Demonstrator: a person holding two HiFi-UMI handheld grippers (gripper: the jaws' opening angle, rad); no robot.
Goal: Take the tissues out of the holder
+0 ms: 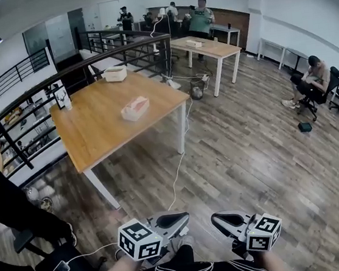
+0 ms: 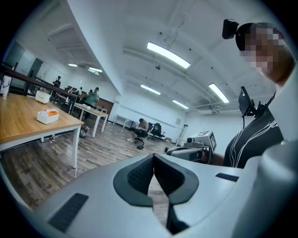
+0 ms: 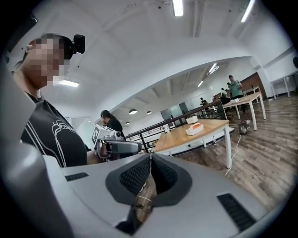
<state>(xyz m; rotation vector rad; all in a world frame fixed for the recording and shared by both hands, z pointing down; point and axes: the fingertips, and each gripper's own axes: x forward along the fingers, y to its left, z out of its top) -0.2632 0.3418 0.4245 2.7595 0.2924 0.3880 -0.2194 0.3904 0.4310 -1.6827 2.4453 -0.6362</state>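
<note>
Left tool (image 1: 178,219) and right tool (image 1: 221,220) both clenched, empty — well short of the tissue holder (image 1: 135,108) on the surface (image 1: 95,131). Walk up first, then open one tool above the holder's top.

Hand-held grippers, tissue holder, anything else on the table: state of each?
Left hand-held gripper: shut, empty.
Right hand-held gripper: shut, empty.
Tissue holder: on the wooden table, well apart from both hand-held grippers.
White box: at the table's far edge.
</note>
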